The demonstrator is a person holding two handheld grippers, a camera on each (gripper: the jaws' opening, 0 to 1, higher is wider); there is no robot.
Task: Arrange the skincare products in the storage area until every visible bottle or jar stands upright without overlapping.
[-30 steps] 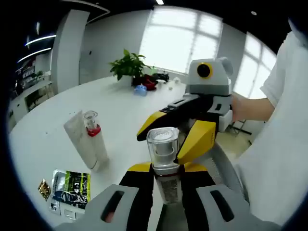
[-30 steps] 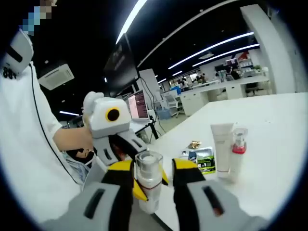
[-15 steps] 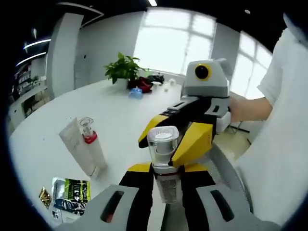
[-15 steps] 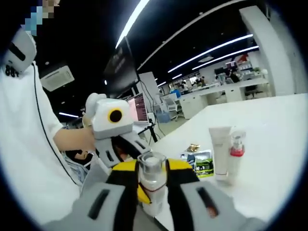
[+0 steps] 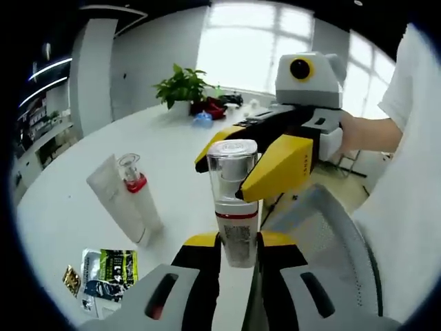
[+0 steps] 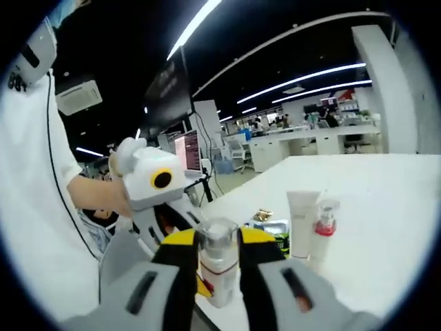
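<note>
In the left gripper view, the left gripper (image 5: 239, 249) has its yellow-padded jaws closed on the lower body of a clear-capped pump bottle (image 5: 234, 200), which stands upright between them, its red band and printed label just above the pads. The bottle is held off the white table (image 5: 172, 148), near its edge. Just behind the bottle, the right gripper (image 5: 265, 162) comes in from the right, its yellow jaws either side of the bottle's clear cap; from here it is hard to tell whether they press on it. A hand (image 5: 351, 134) grips that tool, with a white sleeve (image 5: 413, 89) beyond it.

In the right gripper view, the right gripper (image 6: 219, 252) has its jaws drawn in tight against the same pump bottle (image 6: 218, 265), so both tools have hold of it. The left gripper (image 6: 162, 207) shows behind and to the left.

Farther out on the table, a white tube (image 5: 114, 200) stands tilted, touching a slim bottle with a red collar (image 5: 138, 196) beside it. Nearer the table edge lie a green-and-black sachet (image 5: 107, 272) and a small gold-wrapped item (image 5: 71, 279). At the far end of the table stands a potted plant (image 5: 182, 86) with small red and blue objects beside it. A grey mesh chair back (image 5: 324, 241) sits just off the table's edge.
</note>
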